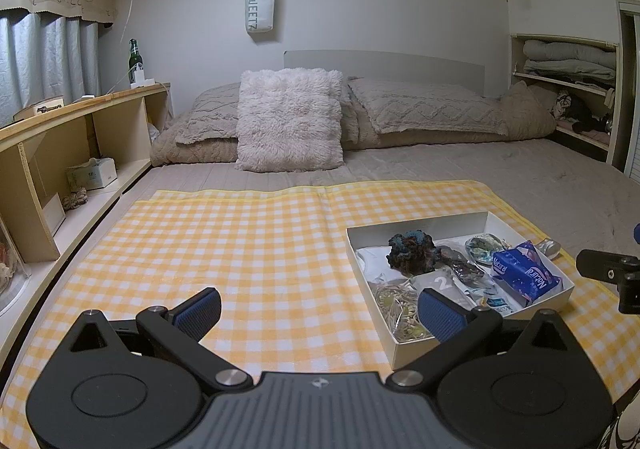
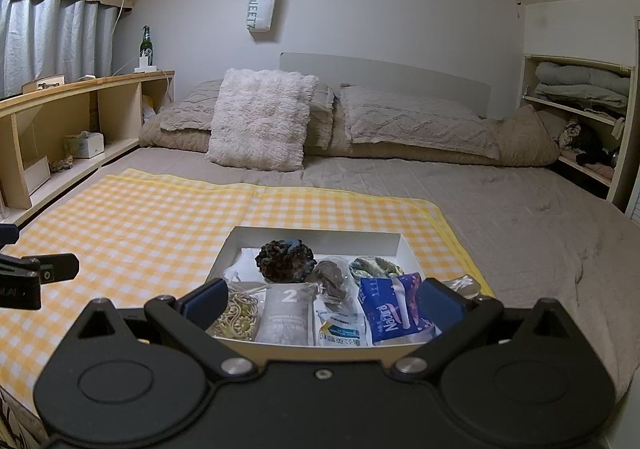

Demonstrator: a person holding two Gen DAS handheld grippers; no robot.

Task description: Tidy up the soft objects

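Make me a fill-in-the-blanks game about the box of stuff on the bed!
1. The white box sits on a yellow and white ____ cloth.
2. The blue packet in the box has the word ____ printed on it.
3. The grey pouch shows the number ____.
4. Both the left gripper and the right gripper are ____, holding nothing.

Missing words: checked; Natural; 2; open
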